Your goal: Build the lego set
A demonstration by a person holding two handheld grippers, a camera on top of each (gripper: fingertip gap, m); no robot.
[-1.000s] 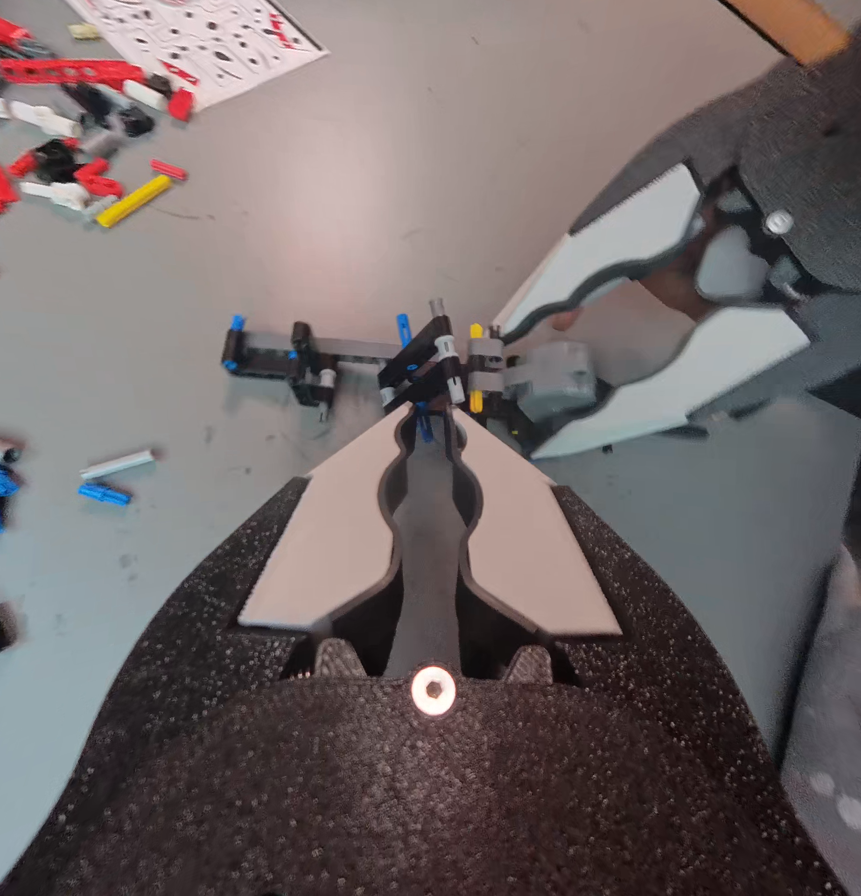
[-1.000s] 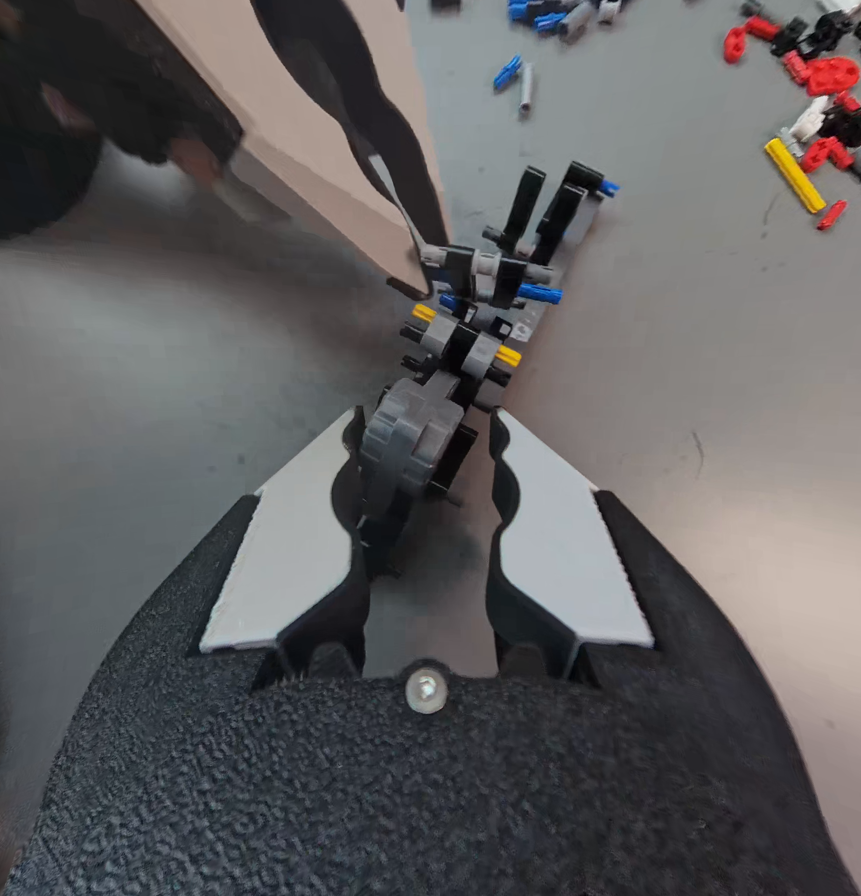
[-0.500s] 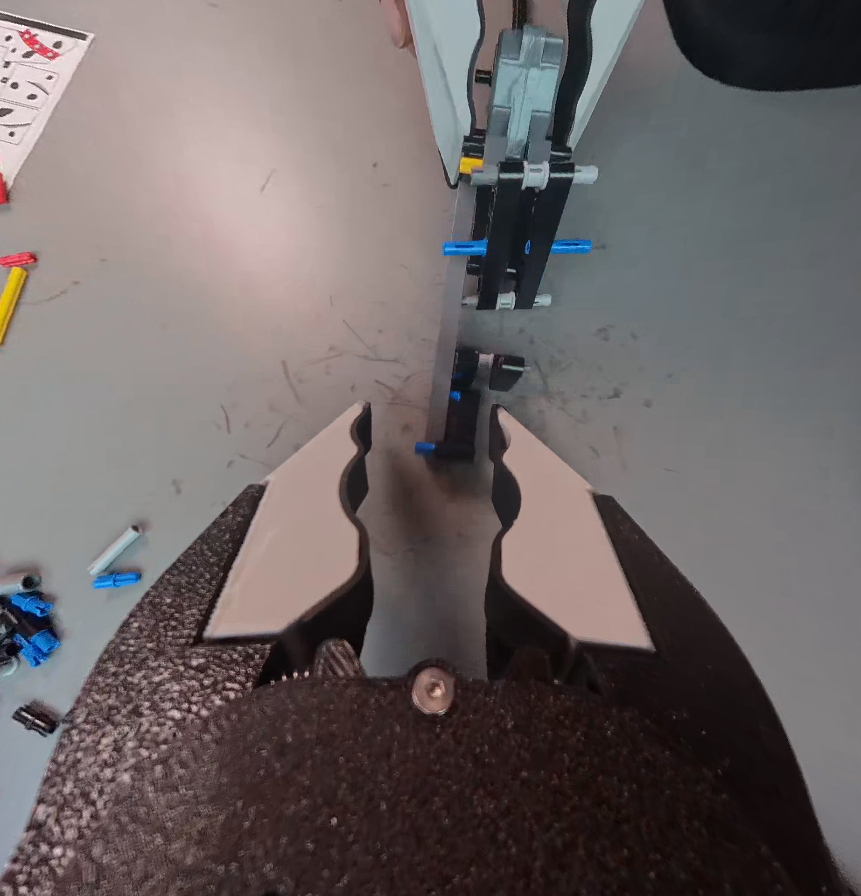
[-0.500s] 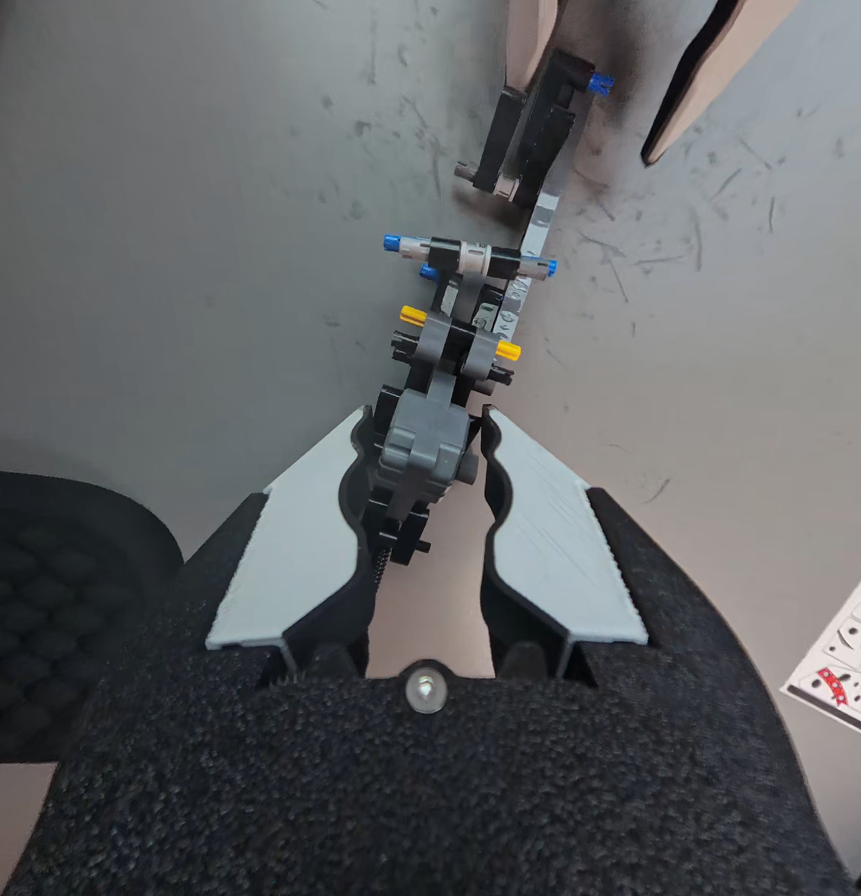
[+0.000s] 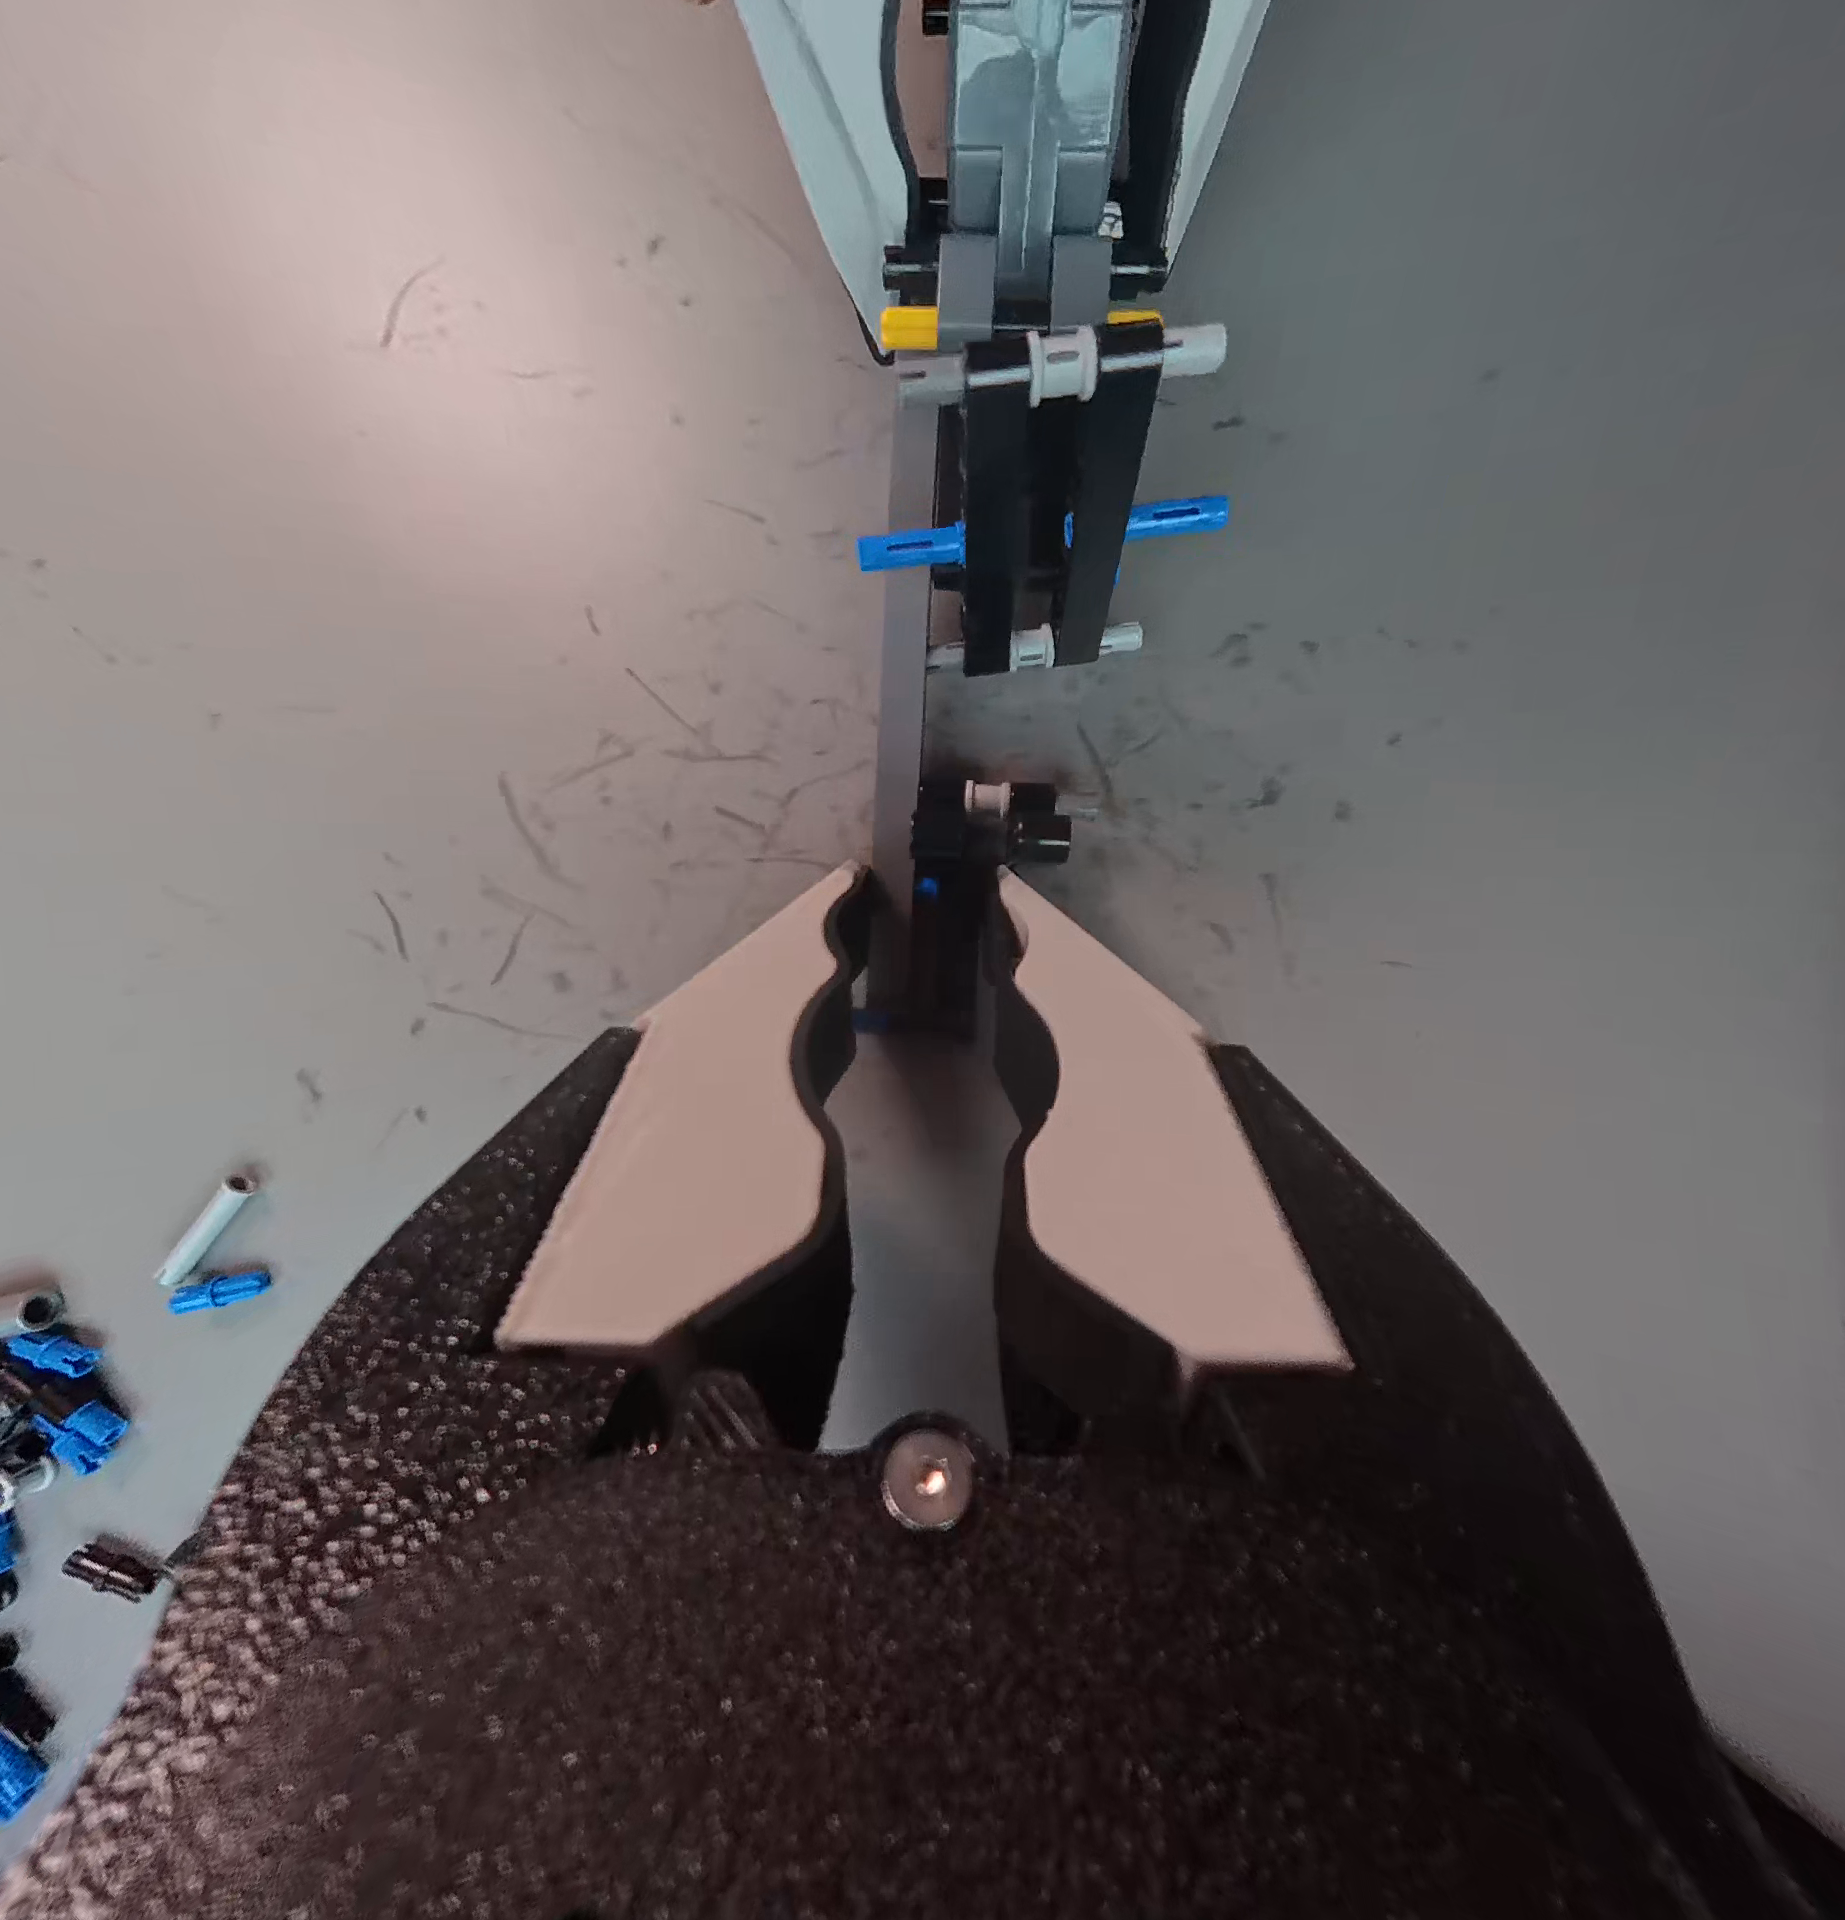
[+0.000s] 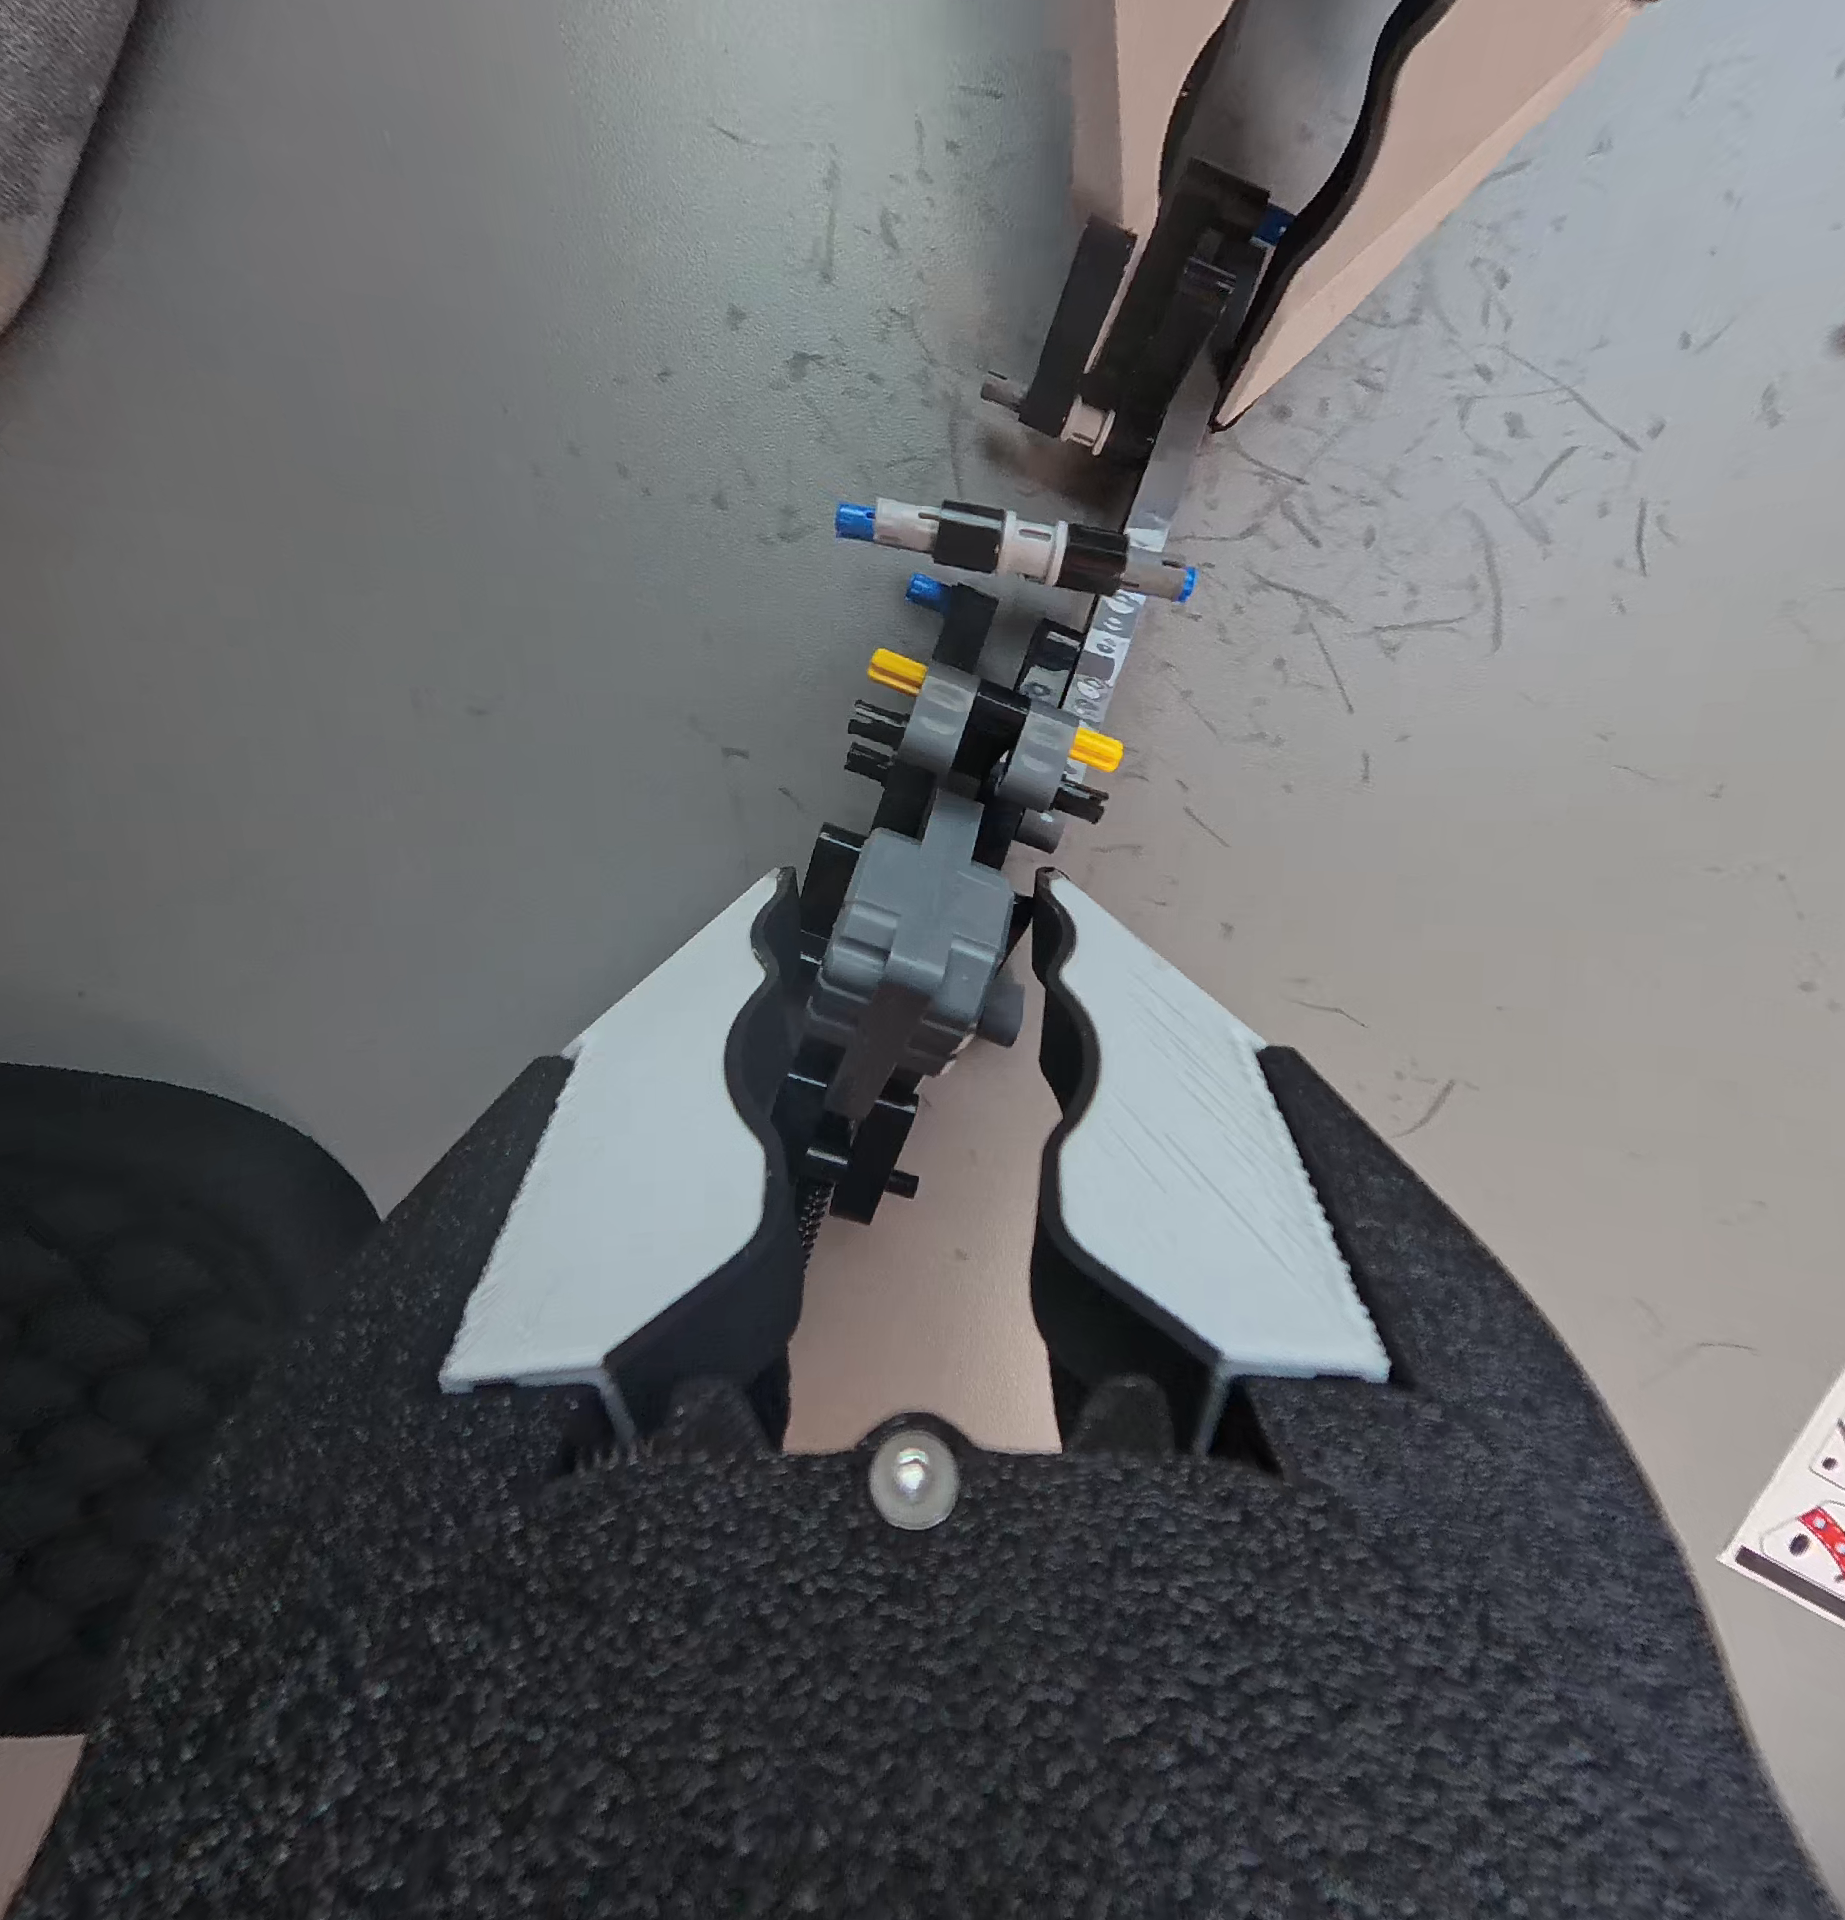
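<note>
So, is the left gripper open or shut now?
Shut on the lego assembly. In the left wrist view, the left gripper has both fingers pressing the black end of the assembly from either side.

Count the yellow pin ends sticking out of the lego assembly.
2 yellow pin ends: in the right wrist view, one juts left, one right, just beyond the right gripper. Others may be hidden.

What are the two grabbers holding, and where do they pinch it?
Both hold the lego build: the left gripper by its black end, the right gripper by its grey block end.
</note>
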